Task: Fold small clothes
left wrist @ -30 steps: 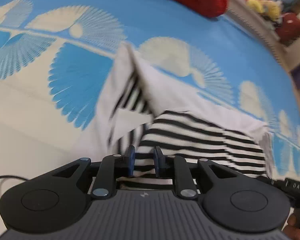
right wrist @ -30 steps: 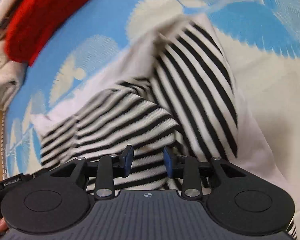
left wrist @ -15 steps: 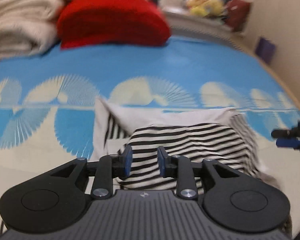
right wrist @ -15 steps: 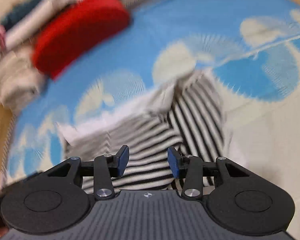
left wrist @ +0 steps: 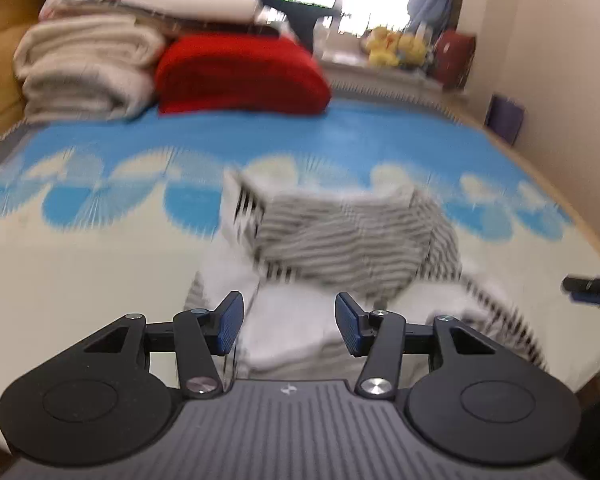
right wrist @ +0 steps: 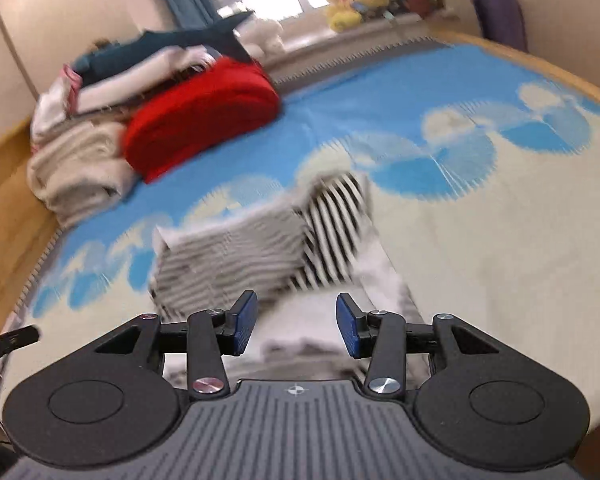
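shirt (left wrist: 352, 244) mid frame, partly folded | left tongs (left wrist: 290, 326) wide, empty | right tongs (right wrist: 296, 326) wide, empty | more folds left

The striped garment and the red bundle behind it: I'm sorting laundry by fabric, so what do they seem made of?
The striped garment looks like soft, matte cotton-type knit: it drapes limply in folds, though blur hides the weave. The red bundle looks like thick fleece or plush, matte with rounded, bulky edges; its exact fibre is unclear.

garment (left wrist: 340, 248) on bed (left wrist: 80, 272), blankets (left wrist: 88, 68) behind
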A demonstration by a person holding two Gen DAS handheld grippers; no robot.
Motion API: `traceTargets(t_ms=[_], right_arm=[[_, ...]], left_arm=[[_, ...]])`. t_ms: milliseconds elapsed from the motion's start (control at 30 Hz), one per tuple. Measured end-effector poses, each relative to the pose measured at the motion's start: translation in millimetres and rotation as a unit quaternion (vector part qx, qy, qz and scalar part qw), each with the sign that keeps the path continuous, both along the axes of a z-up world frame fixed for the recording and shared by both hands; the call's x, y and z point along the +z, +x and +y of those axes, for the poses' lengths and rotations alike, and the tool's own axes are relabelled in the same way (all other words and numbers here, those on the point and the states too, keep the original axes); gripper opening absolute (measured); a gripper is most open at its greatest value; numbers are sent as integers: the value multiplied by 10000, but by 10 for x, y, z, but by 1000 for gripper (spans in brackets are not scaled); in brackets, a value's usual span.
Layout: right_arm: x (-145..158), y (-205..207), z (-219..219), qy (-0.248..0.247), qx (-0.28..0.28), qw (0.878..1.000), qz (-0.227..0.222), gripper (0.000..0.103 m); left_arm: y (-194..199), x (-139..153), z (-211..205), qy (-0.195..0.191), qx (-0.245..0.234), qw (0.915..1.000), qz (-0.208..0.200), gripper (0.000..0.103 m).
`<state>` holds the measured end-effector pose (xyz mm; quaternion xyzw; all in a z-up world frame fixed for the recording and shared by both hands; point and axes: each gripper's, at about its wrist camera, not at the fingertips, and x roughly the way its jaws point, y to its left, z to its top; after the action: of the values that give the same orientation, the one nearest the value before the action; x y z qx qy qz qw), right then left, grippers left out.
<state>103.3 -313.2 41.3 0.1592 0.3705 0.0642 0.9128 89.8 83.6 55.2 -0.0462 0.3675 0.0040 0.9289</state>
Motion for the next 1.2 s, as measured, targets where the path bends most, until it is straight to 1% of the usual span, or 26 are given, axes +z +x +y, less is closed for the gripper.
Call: traceTargets(t_ms=[33, 67, 100, 133, 167, 200, 233, 267, 333, 367, 467, 533, 600, 633, 667, 700, 767, 833, 900, 967, 1000, 1067, 1100, 1167, 1200], right_arm=[[-76, -59, -22, -26, -99, 9999, 102, 45], [-136, -114, -45, 4, -167, 9998, 125, 46], [-194, -178, -70, 23, -193, 9998, 86, 48], [-263, -238, -76, -27, -215, 9997, 83, 51], [-335, -306, -89, -137, -264, 9994, 156, 51], [-444, -350, -102, -271, -361, 9985, 320, 51], [-497, -377, -121, -276, -458, 9976, 437, 51], [-522, -400, -148, -158, -550, 9970, 525, 51], [-566, -384, -197, 131, -745, 9952, 627, 50], [-571, -380, -203, 126, -795, 9950, 590, 50], [-584, -384, -198, -124, -851, 9950, 513, 50], [-612, -385, -224, -153, -854, 9948, 532, 50], [-613, -392, -244, -227, -847, 9947, 530, 50], [-625, -382, -250, -285, -841, 9946, 530, 50], [-637, -362, -261, -324, -840, 9945, 542, 50], [-668, -345, -263, -371, -840, 9941, 570, 50], [-717, -324, -275, -439, -851, 9934, 628, 50], [-757, -311, -295, -440, -882, 9928, 677, 50], [-785, -293, -315, -428, -899, 9924, 717, 50], [-807, -274, -340, -331, -954, 9920, 758, 50], [-821, -263, -359, -228, -982, 9917, 795, 50], [-852, -243, -379, -88, -1009, 9909, 886, 50], [-878, -230, -389, -45, -1029, 9902, 948, 50], [-926, -202, -397, -5, -1023, 9891, 1062, 50], [-957, -185, -396, 23, -1003, 9885, 1135, 50]], left_arm=[[-72, -116, -20, 48, 46, 9999, 82, 56], [-128, -214, -45, 119, 82, 9998, 135, 56], [-175, -302, -68, 199, 110, 9995, 196, 56], [-200, -400, -88, 285, 146, 9991, 294, 55], [-220, -466, -105, 345, 153, 9985, 384, 55], [-233, -520, -104, 380, 140, 9982, 443, 55], [-249, -538, -104, 400, 117, 9980, 477, 55], [-253, -549, -82, 408, 118, 9979, 479, 55], [-283, -473, -64, 423, 162, 9981, 429, 55], [-305, -425, -45, 393, 187, 9983, 382, 55], [-389, -345, 25, 286, 193, 9993, 155, 55], [-404, -413, 55, 337, 183, 9991, 191, 55], [-420, -563, 124, 244, 241, 9992, 218, 54], [-396, -662, 164, 204, 289, 9986, 386, 46], [-348, -730, 206, 188, 445, 9969, 616, 37], [-333, -763, 266, 19, 547, 9965, 635, 32], [-316, -771, 410, -397, 718, 9948, 595, 32], [-313, -780, 571, -732, 987, 9906, 602, 29], [-300, -806, 740, -1154, 1335, 9817, 713, 29], [-278, -825, 856, -1520, 1544, 9732, 771, 29], [-258, -844, 892, -1637, 1621, 9697, 816, 29], [-207, -898, 940, -1730, 1757, 9646, 938, 30], [-183, -931, 944, -1755, 1799, 9626, 1011, 33], [-159, -984, 944, -1820, 1844, 9593, 1119, 46], [-144, -1009, 944, -1847, 1863, 9578, 1173, 58]])
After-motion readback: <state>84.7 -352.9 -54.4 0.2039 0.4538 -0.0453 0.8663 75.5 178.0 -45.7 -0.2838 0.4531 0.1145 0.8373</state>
